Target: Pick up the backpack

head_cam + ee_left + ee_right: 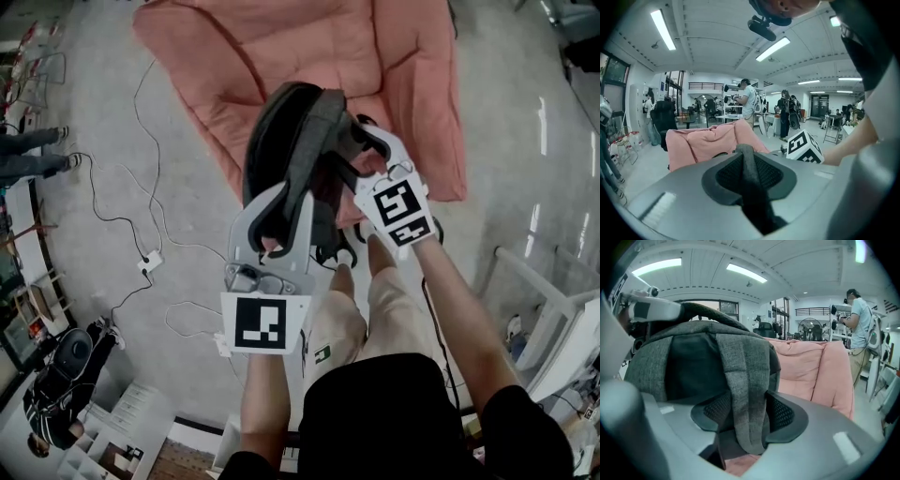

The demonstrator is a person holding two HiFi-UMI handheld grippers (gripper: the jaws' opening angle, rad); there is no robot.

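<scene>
Left tool [750, 169] pinches thin strap [755, 199] of backpack [295, 131] | right tool [743, 414] pinches shoulder strap [740, 364]

Bright o/head strip lights [662, 29]; fisheye warp, dark corners.

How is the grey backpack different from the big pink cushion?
The backpack is dark grey; the cushion is pink. The backpack is held up, with its straps pinched in the left gripper and the right gripper; the cushion lies on the floor. The backpack looks much smaller than the cushion. Both look like soft fabric things.
</scene>
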